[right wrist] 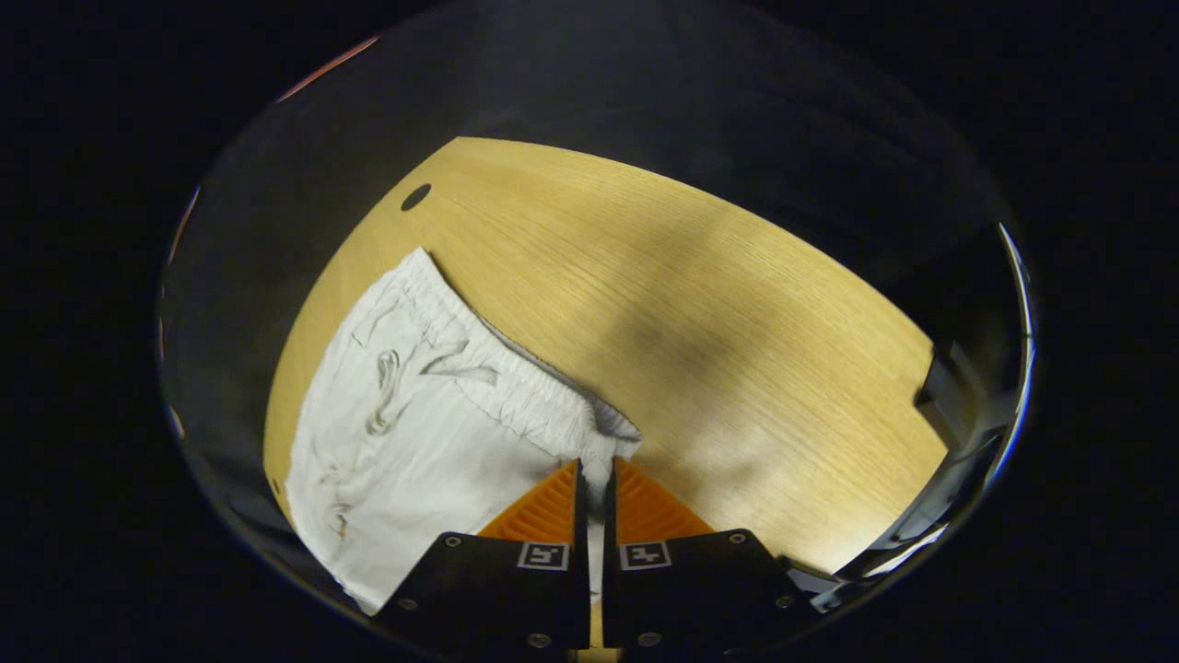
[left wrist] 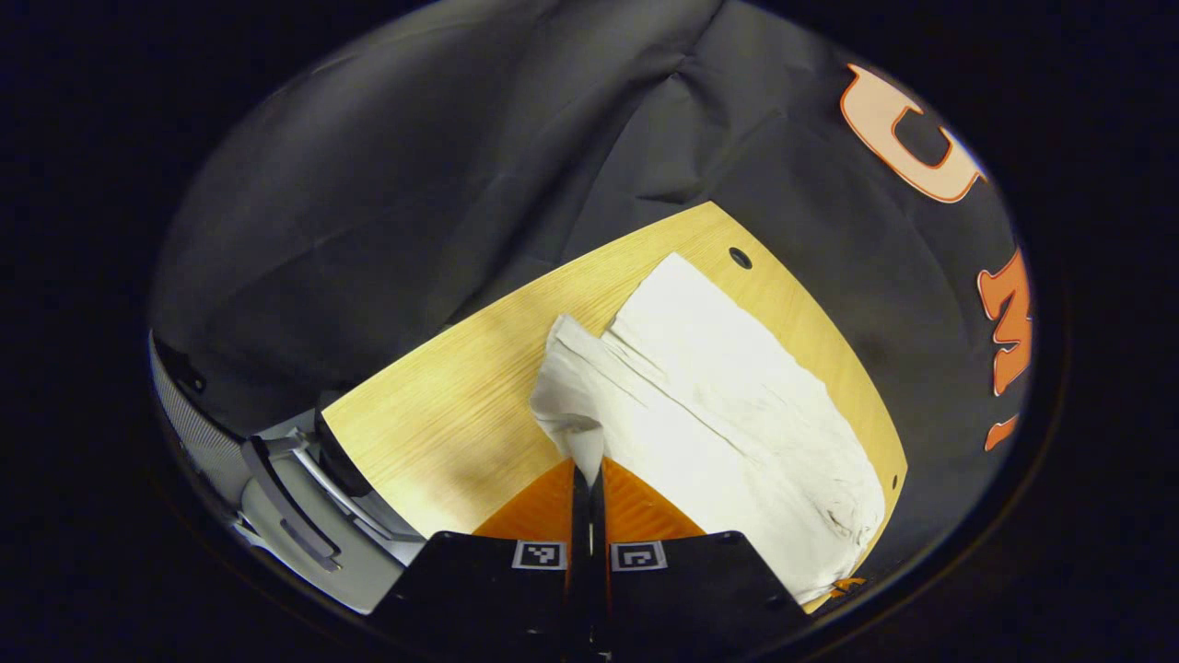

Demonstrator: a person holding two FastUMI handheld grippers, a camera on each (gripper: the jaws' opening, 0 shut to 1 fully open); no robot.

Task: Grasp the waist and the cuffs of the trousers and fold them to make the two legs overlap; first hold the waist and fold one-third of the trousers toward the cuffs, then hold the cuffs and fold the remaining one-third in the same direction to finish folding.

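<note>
Left tool (left wrist: pixel 588 474) pinches a raised cuff corner of the trousers (left wrist: pixel 737 405); right tool (right wrist: pixel 594 474) pinches the waistband end. Trousers lie flat on the wood surface (right wrist: pixel 737 304), rest of it bare. White gear (left wrist: pixel 295 516) sits off the surface's edge.

Recording booth: black cloth wall (left wrist: pixel 442 184), bare wooden table (right wrist: pixel 691 304).

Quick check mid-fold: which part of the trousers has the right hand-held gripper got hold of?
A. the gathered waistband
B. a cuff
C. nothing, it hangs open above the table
A: in the right gripper view the right hand-held gripper is closed on the end of the gathered waistband of the trousers.
</note>
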